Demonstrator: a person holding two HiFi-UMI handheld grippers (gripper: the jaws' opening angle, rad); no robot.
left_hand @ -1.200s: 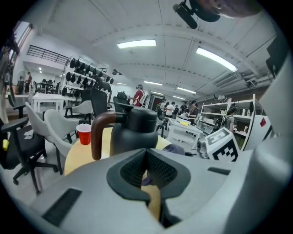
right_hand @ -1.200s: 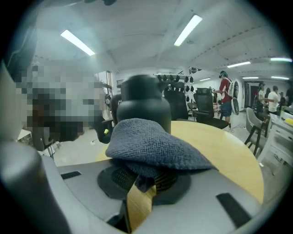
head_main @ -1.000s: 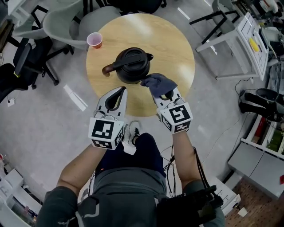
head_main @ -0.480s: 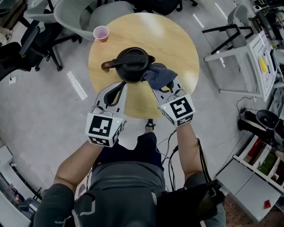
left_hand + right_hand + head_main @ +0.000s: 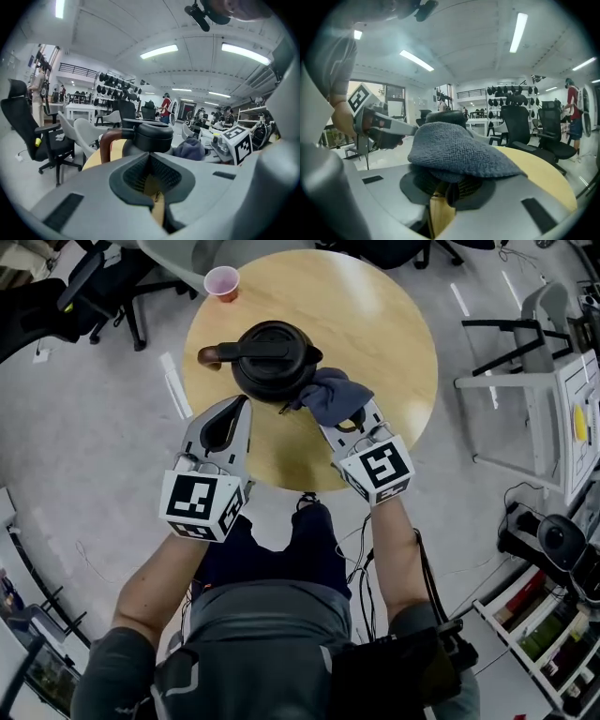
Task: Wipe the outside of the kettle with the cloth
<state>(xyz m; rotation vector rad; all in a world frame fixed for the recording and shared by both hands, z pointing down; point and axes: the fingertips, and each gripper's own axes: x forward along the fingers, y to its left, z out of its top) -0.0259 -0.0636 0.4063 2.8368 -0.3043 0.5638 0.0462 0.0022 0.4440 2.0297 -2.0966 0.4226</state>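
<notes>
Firmly clenched, the right claw (image 5: 345, 420) grips a soft, limp blue-grey cloth (image 5: 328, 393) bunched against the near right side of the black kettle (image 5: 272, 357) on the round table (image 5: 384, 324). The left claw (image 5: 240, 407), closed and empty, hovers near. The kettle looks rigid and smooth, so it may slide; I would brace it by its brown handle (image 5: 214, 354).

The head view looks steeply down from above onto the round light-wood table (image 5: 394, 352), while both gripper views sit low, close to the squat black kettle with a brown handle (image 5: 272, 360), the left facing it from 7 o'clock, the right from 4 o'clock; all three share kettle and tabletop.
</notes>
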